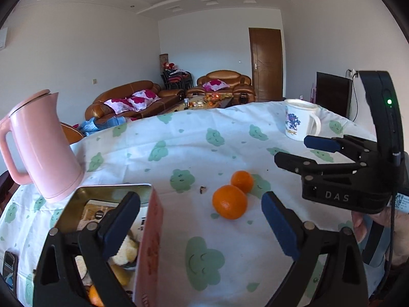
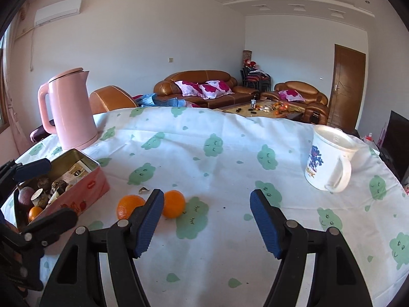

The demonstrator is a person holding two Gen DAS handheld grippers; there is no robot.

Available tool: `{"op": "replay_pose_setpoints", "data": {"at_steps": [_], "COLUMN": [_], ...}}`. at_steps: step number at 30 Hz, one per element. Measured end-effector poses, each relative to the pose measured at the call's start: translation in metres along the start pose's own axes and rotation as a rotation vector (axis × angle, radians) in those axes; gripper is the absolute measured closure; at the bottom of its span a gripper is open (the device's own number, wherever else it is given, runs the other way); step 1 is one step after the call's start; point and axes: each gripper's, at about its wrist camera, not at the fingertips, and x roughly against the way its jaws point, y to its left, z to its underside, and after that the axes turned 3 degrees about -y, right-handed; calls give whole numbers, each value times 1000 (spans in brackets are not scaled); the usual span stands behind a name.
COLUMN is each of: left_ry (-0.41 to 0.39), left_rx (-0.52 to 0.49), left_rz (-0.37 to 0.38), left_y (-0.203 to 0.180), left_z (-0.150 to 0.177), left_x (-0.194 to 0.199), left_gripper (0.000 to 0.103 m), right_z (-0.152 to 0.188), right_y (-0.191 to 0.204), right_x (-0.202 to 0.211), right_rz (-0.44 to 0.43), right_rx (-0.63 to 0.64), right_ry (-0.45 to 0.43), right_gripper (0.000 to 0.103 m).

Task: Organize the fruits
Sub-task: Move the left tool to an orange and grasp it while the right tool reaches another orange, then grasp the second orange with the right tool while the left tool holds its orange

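Two oranges lie side by side on the tablecloth, the nearer one [image 1: 229,205] [image 2: 129,206] and the farther one [image 1: 242,181] [image 2: 174,203]. An open pink tin [image 1: 150,232] [image 2: 84,189] holds an orange, a dark purple fruit and other items. My left gripper [image 1: 200,220] is open and empty, its left finger over the tin, the oranges just ahead between its fingers; it also shows in the right wrist view [image 2: 43,192]. My right gripper [image 2: 207,220] is open and empty, with the oranges by its left finger; it also shows in the left wrist view [image 1: 294,151].
A pink kettle [image 1: 41,145] [image 2: 70,110] stands behind the tin. A white mug [image 1: 300,120] [image 2: 329,158] stands at the far right. A small dark scrap [image 1: 202,189] lies near the oranges. A phone [image 1: 9,266] lies at the left edge.
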Motion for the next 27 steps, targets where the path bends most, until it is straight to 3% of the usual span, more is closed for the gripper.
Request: {"op": "replay_pose_setpoints", "data": {"at_steps": [4,6,8,10,13,14,27], "left_ry": [89,141,189,233,237,243,176], "left_rx": [2,-2,-7,8,10,17,86], "left_rz": [28,27,46,65,102,131,62], "left_y": [-13,-16,-18,-16,-16,-15,19], "left_z": [-2,0,3,6,5,5,1], "left_x": [-36,-52,-65,-74,-78,-79,-74], "left_gripper": [7,16,17,28,45,54,55], "right_z": [4,4,4,4,2,1,-19], "right_y": [-12,-16,-18,-19,-16,-15,8], "right_x": [2,3,4,4,1,1,-42], "right_rz": [20,26,26,25,21,18,12], "right_rx": [-14,-23,-27,-24,-11,-8,11], "right_ry": [0,-3,-6,-4,4,7,105], "right_gripper": [32,32,31,30,29,29,29]}}
